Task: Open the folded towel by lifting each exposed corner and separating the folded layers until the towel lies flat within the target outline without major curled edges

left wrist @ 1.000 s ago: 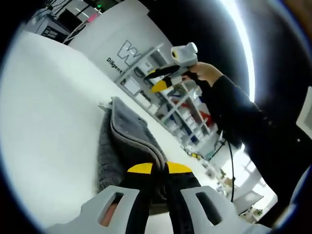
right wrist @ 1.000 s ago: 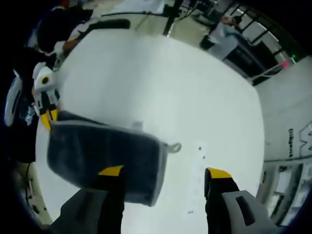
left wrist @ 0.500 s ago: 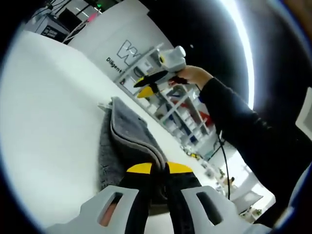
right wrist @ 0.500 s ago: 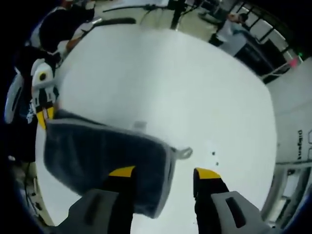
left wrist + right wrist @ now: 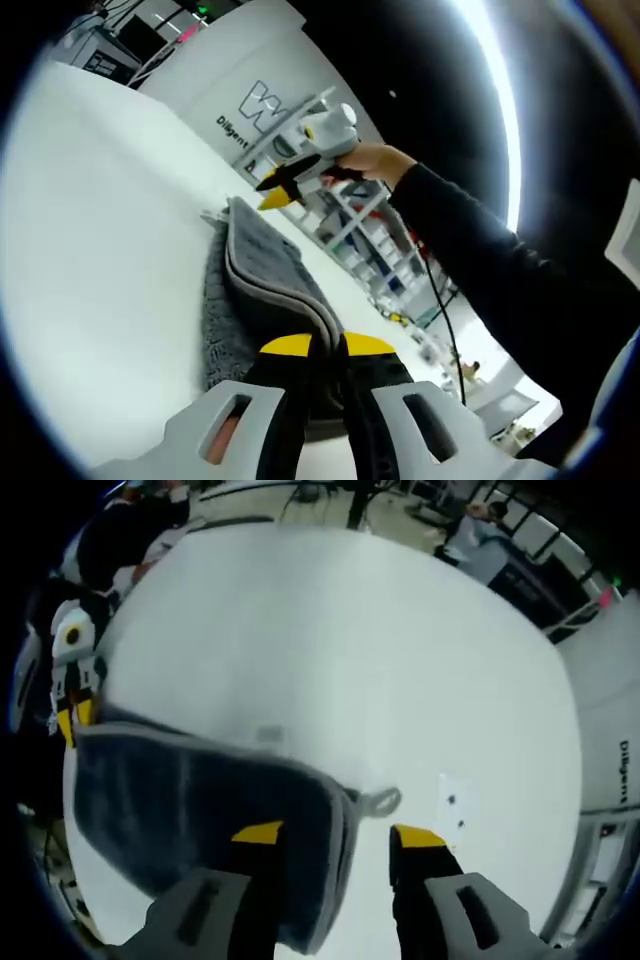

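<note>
Right at my left gripper (image 5: pixel 314 345), the yellow-tipped jaws are pinched together on the near edge of the grey towel (image 5: pixel 262 290), so that side has a firm hold. From the left gripper view the towel runs away from the jaws as a stack of folded layers, light piped edges curving along the top, with the fuzzy underside resting on the white table (image 5: pixel 100 230) just to the left of the jaws.

Over on my right gripper (image 5: pixel 340 834), the jaws are spread apart and straddling the towel's far corner: one yellow tip sits over the grey cloth, the other over bare table. I can't tell if either tip is actually touching the fabric. A little hanging loop (image 5: pixel 383 801) sticks out from that corner, between the two tips and slightly ahead of them.

In the left gripper view I can see the right gripper hovering past the towel's far end, held by a hand (image 5: pixel 372 162) in a dark sleeve. Shelving (image 5: pixel 370 235) sits behind it.
</note>
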A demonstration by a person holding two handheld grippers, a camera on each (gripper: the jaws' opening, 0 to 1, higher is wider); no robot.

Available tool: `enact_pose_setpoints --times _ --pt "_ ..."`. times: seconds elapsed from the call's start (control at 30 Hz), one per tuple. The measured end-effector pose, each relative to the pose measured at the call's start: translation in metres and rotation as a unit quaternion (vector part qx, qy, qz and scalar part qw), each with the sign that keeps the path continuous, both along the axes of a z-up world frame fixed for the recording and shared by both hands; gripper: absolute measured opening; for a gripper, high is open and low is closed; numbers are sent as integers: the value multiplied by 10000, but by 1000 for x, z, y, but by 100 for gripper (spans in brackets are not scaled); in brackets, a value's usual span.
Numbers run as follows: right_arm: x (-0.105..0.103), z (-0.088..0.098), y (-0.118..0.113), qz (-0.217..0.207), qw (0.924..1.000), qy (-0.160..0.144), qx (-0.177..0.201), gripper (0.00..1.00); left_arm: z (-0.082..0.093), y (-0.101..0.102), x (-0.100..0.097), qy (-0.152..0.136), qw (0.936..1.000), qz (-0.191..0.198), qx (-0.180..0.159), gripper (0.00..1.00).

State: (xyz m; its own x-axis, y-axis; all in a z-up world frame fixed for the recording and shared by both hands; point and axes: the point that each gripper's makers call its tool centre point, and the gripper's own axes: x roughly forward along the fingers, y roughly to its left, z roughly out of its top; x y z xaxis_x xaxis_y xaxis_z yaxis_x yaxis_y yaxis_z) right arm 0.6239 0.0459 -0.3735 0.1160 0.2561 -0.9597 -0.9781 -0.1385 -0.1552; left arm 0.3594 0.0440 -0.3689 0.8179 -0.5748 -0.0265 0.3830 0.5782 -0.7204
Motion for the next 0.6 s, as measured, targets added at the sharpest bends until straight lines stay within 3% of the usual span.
enact_pose_setpoints --times 0.27,0.6 --pt "4 -9 9 -61 10000 0 64 29 0 1 1 7 10000 -19 -24 8" --pt "10 -26 9 -9 9999 14 -118 23 0 0 1 27 10000 -58 -53 8"
